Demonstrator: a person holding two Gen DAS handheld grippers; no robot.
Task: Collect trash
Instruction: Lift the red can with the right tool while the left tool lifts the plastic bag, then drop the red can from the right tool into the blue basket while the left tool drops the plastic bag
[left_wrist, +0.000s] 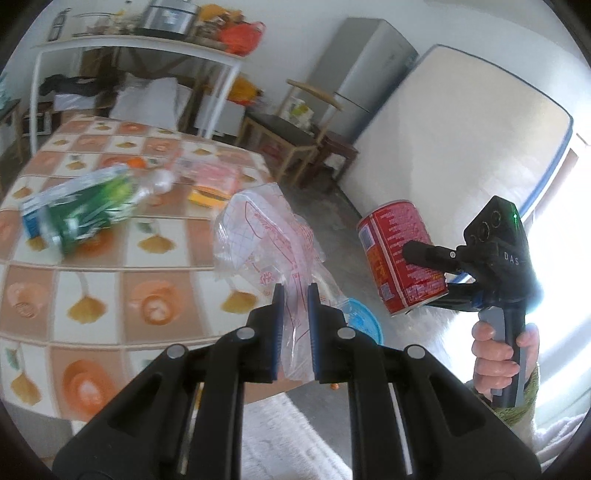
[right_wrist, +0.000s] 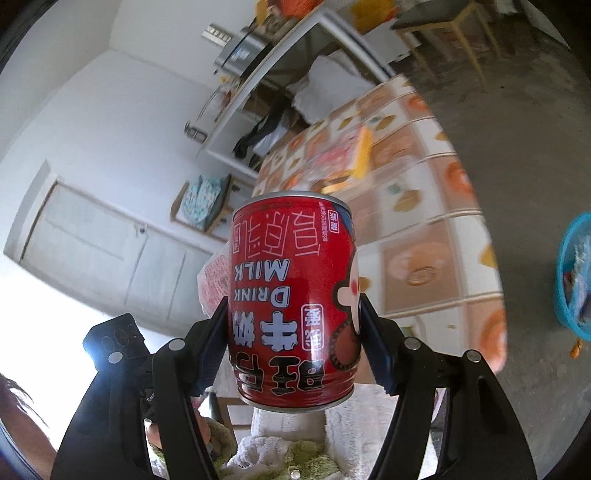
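Observation:
My left gripper (left_wrist: 294, 295) is shut on a clear plastic bag with red print (left_wrist: 266, 236), held up past the table's right edge. My right gripper (right_wrist: 293, 314) is shut on a red milk can (right_wrist: 293, 295), gripped upside down in the air. In the left wrist view the can (left_wrist: 399, 254) and the right gripper (left_wrist: 424, 258) hang to the right of the bag, above the floor. A blue trash basket (left_wrist: 364, 319) sits on the floor below the bag; it also shows at the right edge of the right wrist view (right_wrist: 574, 280). The bag shows behind the can (right_wrist: 212, 284).
The table with an orange and white checked cloth (left_wrist: 92, 295) holds a green and blue carton (left_wrist: 74, 210), a clear bottle (left_wrist: 155, 182) and a pink and yellow box (left_wrist: 214, 181). Behind stand a white shelf table (left_wrist: 140, 51), a wooden chair (left_wrist: 291, 133), a fridge (left_wrist: 365, 66) and a leaning mattress (left_wrist: 461, 140).

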